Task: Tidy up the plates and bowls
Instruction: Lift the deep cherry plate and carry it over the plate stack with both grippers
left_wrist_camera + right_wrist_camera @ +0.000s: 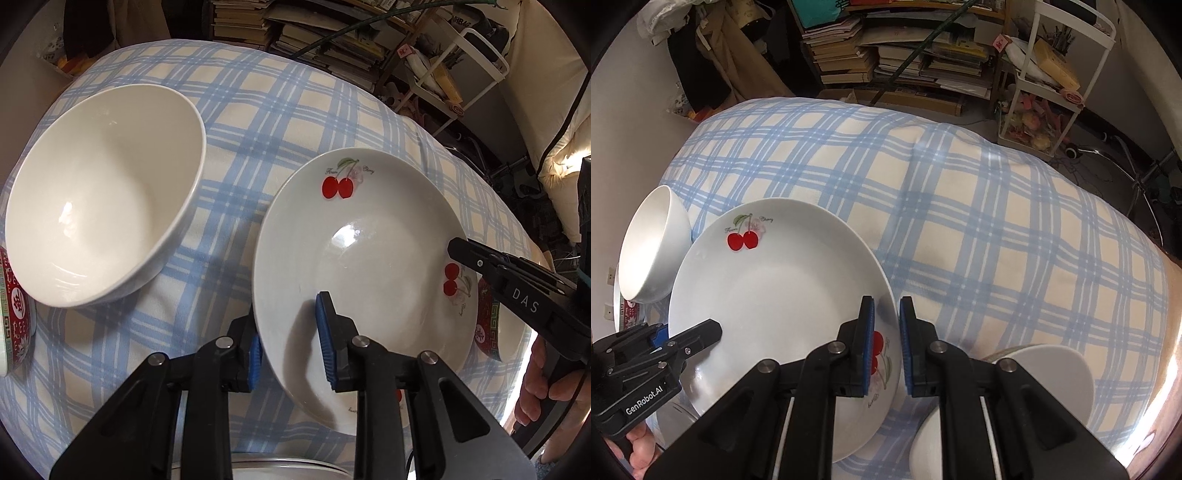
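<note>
A white plate with red cherries (369, 266) is held above the checked tablecloth (258, 110). My left gripper (291, 343) straddles its left rim, one blue pad above the plate and one below. My right gripper (886, 347) straddles the opposite rim (892, 332), pads close to it on both sides. The plate also shows in the right wrist view (783, 302). A large white bowl (99, 192) stands on the cloth to the left of the plate; it also shows in the right wrist view (653, 247).
A red patterned bowl (14, 314) sits at the left edge and another (487, 325) under the plate's right side. A white bowl (1052, 373) sits near my right gripper. Another plate rim (288, 465) lies below. Bookshelves (905, 55) and a white cart (1052, 74) stand beyond the table.
</note>
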A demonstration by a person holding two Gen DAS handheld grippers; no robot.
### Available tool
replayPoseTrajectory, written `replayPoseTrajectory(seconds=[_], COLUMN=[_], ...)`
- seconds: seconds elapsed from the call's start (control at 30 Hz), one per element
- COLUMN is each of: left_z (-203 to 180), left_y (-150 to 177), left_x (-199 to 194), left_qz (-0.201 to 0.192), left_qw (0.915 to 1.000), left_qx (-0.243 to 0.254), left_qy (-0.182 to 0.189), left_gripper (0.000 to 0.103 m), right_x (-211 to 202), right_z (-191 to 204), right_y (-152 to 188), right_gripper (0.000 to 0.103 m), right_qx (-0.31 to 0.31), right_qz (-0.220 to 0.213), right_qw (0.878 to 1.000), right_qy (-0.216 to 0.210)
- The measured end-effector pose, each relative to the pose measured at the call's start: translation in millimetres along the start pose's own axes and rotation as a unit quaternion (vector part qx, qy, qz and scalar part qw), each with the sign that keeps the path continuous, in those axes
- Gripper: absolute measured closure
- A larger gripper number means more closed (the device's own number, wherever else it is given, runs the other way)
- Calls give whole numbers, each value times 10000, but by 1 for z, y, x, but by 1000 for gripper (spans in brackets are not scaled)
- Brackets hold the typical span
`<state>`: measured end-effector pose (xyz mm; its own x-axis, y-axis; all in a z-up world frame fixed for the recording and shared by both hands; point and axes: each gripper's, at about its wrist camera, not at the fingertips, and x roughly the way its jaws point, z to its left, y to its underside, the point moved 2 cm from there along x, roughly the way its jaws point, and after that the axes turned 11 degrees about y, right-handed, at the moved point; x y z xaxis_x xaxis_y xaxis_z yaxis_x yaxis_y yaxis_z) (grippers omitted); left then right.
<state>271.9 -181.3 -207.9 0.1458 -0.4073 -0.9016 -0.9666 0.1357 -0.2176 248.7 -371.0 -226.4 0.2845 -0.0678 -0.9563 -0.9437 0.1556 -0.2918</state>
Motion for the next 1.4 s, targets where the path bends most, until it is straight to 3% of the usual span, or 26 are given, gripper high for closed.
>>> replayPoseTrajectory(seconds=[0.27, 0.67, 1.2, 1.4], left_z=[6, 8, 35, 54], left_y=[11, 38, 110, 142], left_x=[-19, -67, -123, -131], left_qz=[16, -54, -89, -111], left_qw=[10000, 9997, 9997, 9999], left_qx=[8, 227, 244, -73], left_qy=[89, 119, 19, 52], left_gripper=[77, 77, 77, 77], right_x=[-18, -60, -109, -116], right_z=[2, 20, 57, 74], right_y=[11, 35, 116, 145], right_gripper=[89, 89, 89, 90], right_qx=[219, 189, 141, 78], right_qz=[-156, -304, -477, -524], right_qw=[9994, 9990, 9981, 9978], right_qy=[-233, -261, -365, -387])
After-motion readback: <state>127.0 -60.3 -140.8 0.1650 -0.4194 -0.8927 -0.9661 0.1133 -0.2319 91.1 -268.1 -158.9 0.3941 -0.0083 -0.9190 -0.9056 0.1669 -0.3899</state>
